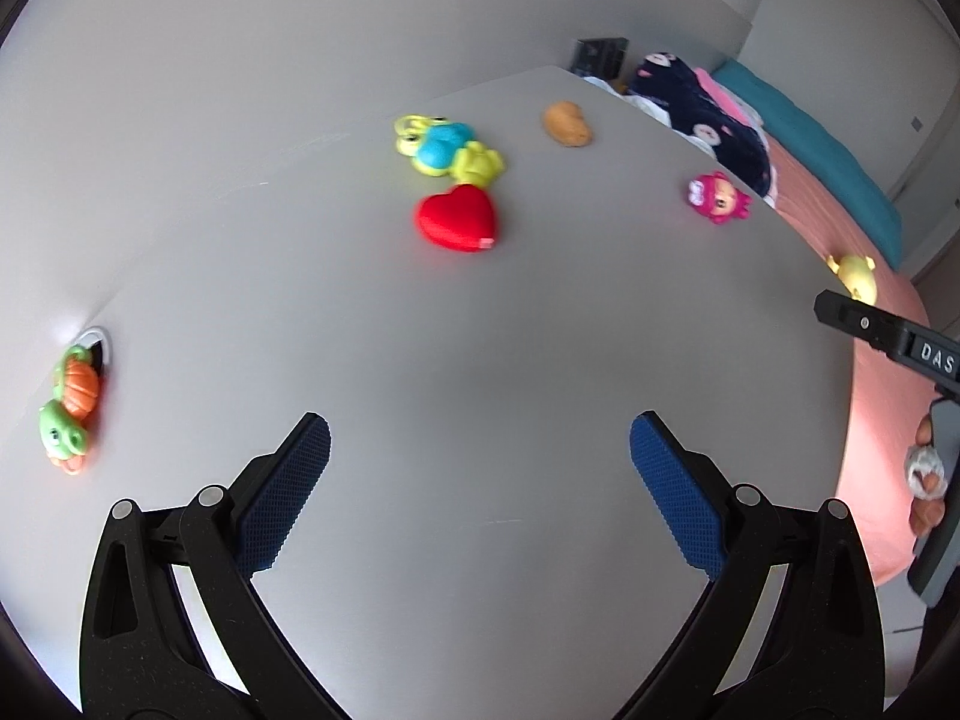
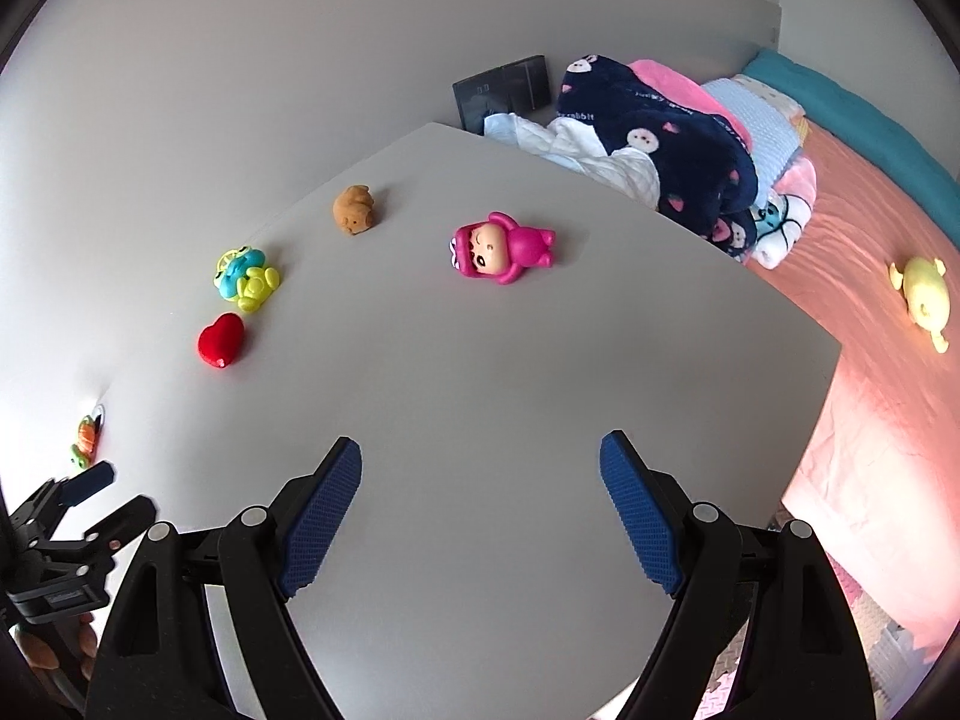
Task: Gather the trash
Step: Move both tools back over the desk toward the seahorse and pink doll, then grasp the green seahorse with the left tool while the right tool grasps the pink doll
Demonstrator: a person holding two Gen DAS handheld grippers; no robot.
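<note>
Five small toys are lying scattered on the grey table (image 2: 480, 420): a pink doll (image 2: 501, 249), a brown figure (image 2: 354, 210), a yellow-and-blue frog (image 2: 243, 276), a red heart (image 2: 221, 339) and a green-orange toy (image 1: 71, 408) at the far left edge. Nothing is looking collected yet, and no bin is showing, though one may be sitting out of view. The left gripper (image 1: 480, 450) and right gripper (image 2: 480, 474) are both hovering wide apart, gripping nothing.

My feeds were bright and evenly lit, with soft daylight washing the counter (image 1: 480, 330) pale and short, faint shadows under the toys. Fisheye bending curved every edge, corners vignetted black, and the distant bedding (image 2: 660, 120) looked slightly soft.
</note>
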